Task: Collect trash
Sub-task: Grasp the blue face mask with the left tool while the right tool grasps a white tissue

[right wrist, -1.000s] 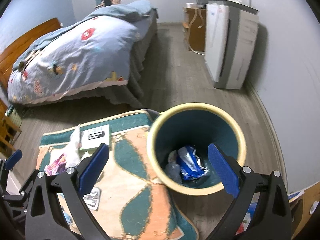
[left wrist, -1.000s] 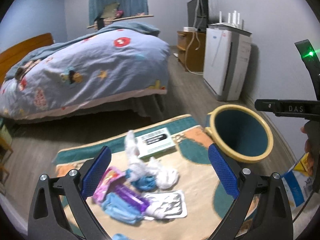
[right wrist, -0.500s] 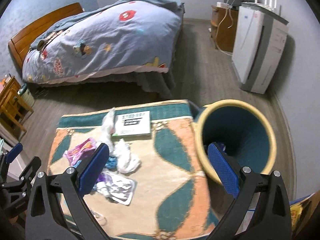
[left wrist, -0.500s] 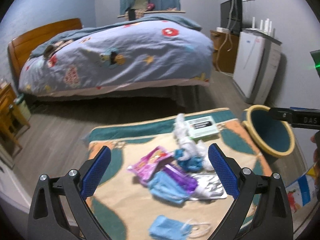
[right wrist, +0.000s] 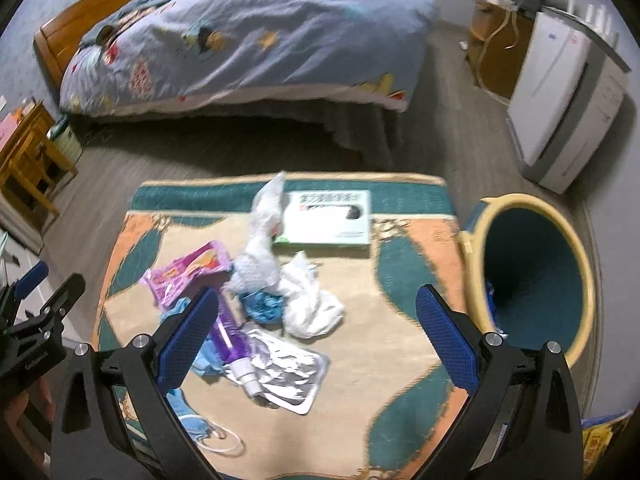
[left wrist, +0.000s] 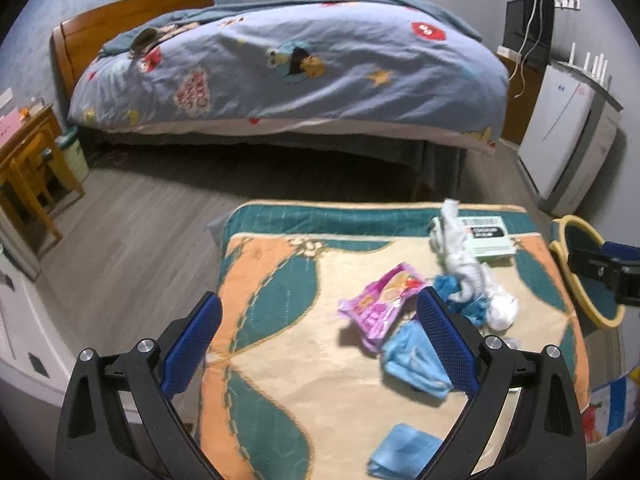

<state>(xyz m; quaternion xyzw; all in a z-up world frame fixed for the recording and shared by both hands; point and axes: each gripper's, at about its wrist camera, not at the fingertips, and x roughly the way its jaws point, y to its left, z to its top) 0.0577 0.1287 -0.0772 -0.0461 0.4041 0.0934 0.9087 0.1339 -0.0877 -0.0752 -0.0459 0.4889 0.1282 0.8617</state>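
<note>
I work over a patterned rug in teal, peach and cream (right wrist: pixel 400 344) on a grey wood floor of a bedroom. Nearest, at the bottom of each frame, both tools have their jaws wide apart and hold nothing: the left gripper (left wrist: pixel 320 336) over bare rug, the right gripper (right wrist: pixel 316 336) over the pile.

The trash lies in the middle of the right frame: a crumpled silver foil blister sheet (right wrist: pixel 288 372), a purple tube with a white cap (right wrist: pixel 234 346) on top of it, a crumpled white tissue (right wrist: pixel 310 300), and a pink snack wrapper (right wrist: pixel 188 272) to the left. These overlap, so I think a closing could catch two pieces and one may fall on the way. The foil lies flat; the fingers may slide over it.

The blue face mask (right wrist: pixel 188 412) at lower left has a loose loop that could snag.

Farther right stands the teal waste bin with a yellow rim (right wrist: pixel 536 276); a careless swing could tip it. Behind the pile is a flat white and green box (right wrist: pixel 328 220).
</note>
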